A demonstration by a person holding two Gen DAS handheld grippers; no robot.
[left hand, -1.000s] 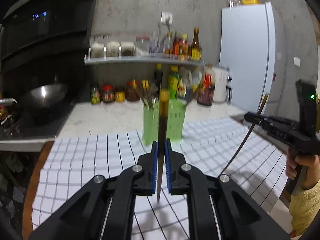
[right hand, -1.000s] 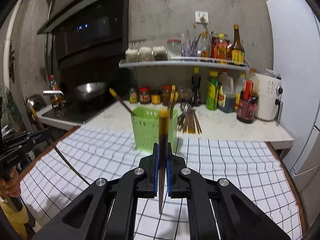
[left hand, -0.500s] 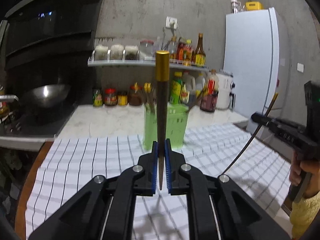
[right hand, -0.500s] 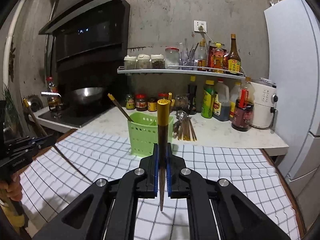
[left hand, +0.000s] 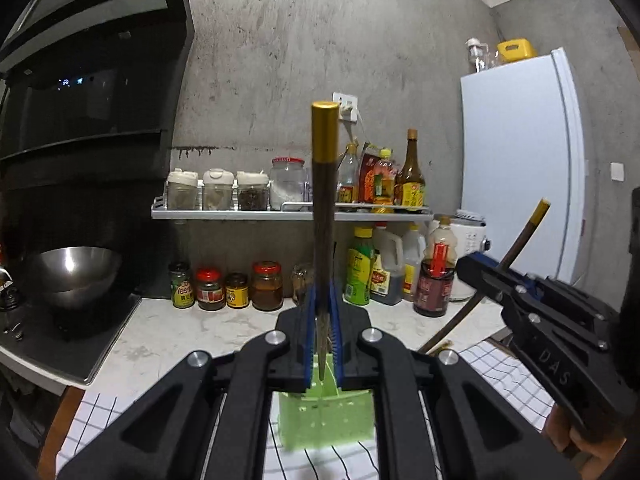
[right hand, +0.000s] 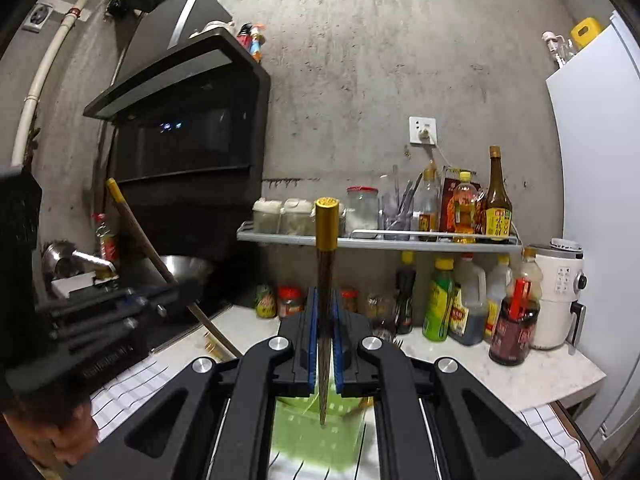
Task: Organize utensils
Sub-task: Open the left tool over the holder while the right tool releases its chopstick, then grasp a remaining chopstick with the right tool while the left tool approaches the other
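Note:
My left gripper [left hand: 323, 312] is shut on a dark chopstick with a gold cap [left hand: 323, 216], held upright with its tip over the green utensil basket [left hand: 326, 420]. My right gripper [right hand: 323, 316] is shut on a second gold-capped chopstick [right hand: 326, 272], also upright, its tip over the same green basket [right hand: 316, 436]. Each gripper shows in the other's view, the right gripper [left hand: 476, 270] at the right, the left gripper [right hand: 176, 292] at the left, both close beside the basket.
A checked cloth [left hand: 500, 372] covers the table under the basket. Behind it is a white counter [left hand: 180, 332] with jars and sauce bottles, a shelf [right hand: 380, 242] of jars, a wok [left hand: 72, 272] on the stove and a white fridge [left hand: 520, 168] at right.
Both grippers have moved forward and up to the green basket, each still holding its chopstick upright. The basket now lies directly under both sets of fingers.

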